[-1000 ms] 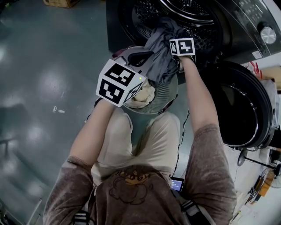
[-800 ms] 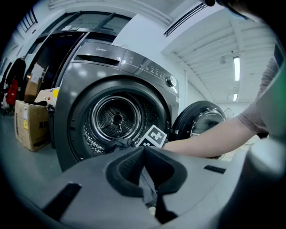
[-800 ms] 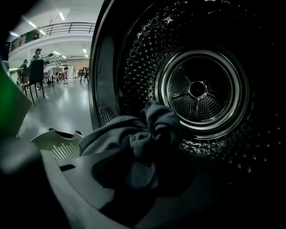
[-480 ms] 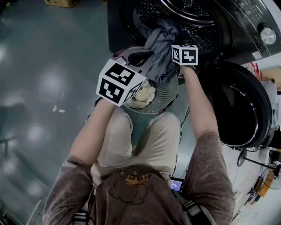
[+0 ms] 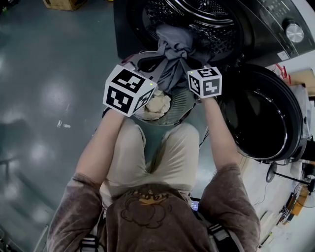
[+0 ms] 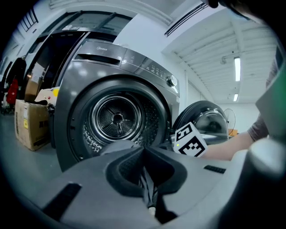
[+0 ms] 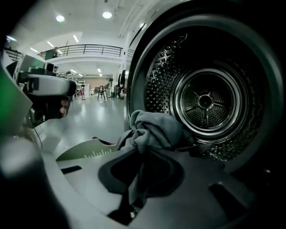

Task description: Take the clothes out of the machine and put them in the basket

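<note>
A grey garment (image 5: 172,49) hangs out of the washing machine's open drum (image 5: 197,15) toward the round slatted basket (image 5: 186,104) below it. My right gripper (image 5: 186,66) is shut on a bunched fold of this garment (image 7: 152,129); its jaws (image 7: 138,179) have just been closing with the cloth between them. My left gripper (image 5: 147,66) is shut on the basket's far rim; slatted plastic shows between its pads (image 6: 146,183). A cream cloth (image 5: 155,104) lies in the basket. The drum (image 7: 205,100) behind the garment looks bare.
The machine's round door (image 5: 258,113) stands swung open at the right, close to my right arm. A cardboard box (image 6: 30,123) sits on the floor left of the machine. The person's knees are right behind the basket.
My right gripper has drawn back from the drum mouth toward the basket, pulling the grey garment farther out. The left gripper and basket have stayed in place.
</note>
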Demonstrator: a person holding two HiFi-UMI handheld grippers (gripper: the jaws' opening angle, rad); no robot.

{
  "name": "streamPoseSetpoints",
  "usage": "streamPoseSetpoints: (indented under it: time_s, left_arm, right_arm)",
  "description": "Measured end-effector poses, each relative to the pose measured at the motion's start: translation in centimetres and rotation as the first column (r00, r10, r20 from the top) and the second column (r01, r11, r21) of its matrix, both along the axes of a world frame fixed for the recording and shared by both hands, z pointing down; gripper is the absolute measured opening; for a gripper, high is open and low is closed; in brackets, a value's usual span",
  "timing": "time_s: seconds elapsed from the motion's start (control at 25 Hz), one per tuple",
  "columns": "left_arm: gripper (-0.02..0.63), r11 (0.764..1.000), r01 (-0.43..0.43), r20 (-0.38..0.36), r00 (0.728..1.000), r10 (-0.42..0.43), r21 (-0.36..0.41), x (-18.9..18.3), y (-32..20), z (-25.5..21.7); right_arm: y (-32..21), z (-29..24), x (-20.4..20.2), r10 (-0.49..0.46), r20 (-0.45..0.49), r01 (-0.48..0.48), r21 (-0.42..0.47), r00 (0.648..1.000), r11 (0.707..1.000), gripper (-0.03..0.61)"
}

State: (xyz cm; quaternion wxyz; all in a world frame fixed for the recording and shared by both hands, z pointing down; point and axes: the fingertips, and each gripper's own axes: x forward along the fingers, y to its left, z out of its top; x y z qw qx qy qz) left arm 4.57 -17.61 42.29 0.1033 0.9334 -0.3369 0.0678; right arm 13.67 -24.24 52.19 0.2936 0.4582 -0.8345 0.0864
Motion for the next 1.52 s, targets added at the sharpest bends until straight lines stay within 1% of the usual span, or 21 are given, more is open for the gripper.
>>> streamPoseSetpoints:
  time_s: [0.16,0.4,0.6,0.76,1.0,1.12,1.2,1.32,1.52]
  left_arm:
    - [0.006,1.0,-0.003,0.003,1.0,0.003,0.0,0.2,0.0,0.0]
    - [0.008,1.0,-0.008,0.003,1.0,0.008,-0.003,0.4,0.1,0.0]
    - [0.006,1.0,-0.012,0.011,1.0,0.012,0.0,0.6,0.3,0.0]
    - [0.008,1.0,-0.008,0.017,1.0,0.008,0.0,0.6,0.3,0.2]
    - [0.008,1.0,-0.005,0.024,1.0,0.005,0.002,0.6,0.4,0.2]
    - [0.008,1.0,-0.005,0.026,1.0,0.005,0.002,0.6,0.5,0.2]
    - [0.008,1.0,-0.003,0.026,1.0,0.002,0.003,0.5,0.6,0.1]
    - [0.008,1.0,0.0,0.025,1.0,0.0,0.003,0.4,0.6,0.0]
    - [0.008,1.0,-0.006,0.022,1.0,0.006,0.005,0.6,0.7,-0.1]
  right_arm:
    - [3.0,-0.1,-0.3,-0.006,0.036,0.005,0.007,0.999,1.0,0.032]
    - [7.1,0.0,-1.2,-0.011,0.13,0.012,-0.009,0.991,1.0,0.032]
    - [9.9,0.2,-2.2,-0.035,0.135,0.037,-0.017,0.99,0.999,0.032]
    - [11.6,0.4,-2.4,-0.035,0.144,0.039,-0.026,0.989,0.999,0.032]
    - [12.3,0.7,-2.5,-0.045,0.158,0.05,-0.027,0.986,0.998,0.038]
    - [12.2,0.4,-2.2,-0.045,0.151,0.046,-0.004,0.987,0.999,0.066]
    - [11.8,-0.2,-2.0,-0.036,0.168,0.033,0.021,0.985,0.999,0.086]
    - [10.3,-1.1,-1.0,-0.011,0.184,0.003,0.045,0.983,0.999,0.146]
    - [5.7,-1.1,0.6,0.016,0.143,-0.025,0.058,0.99,0.998,0.254]
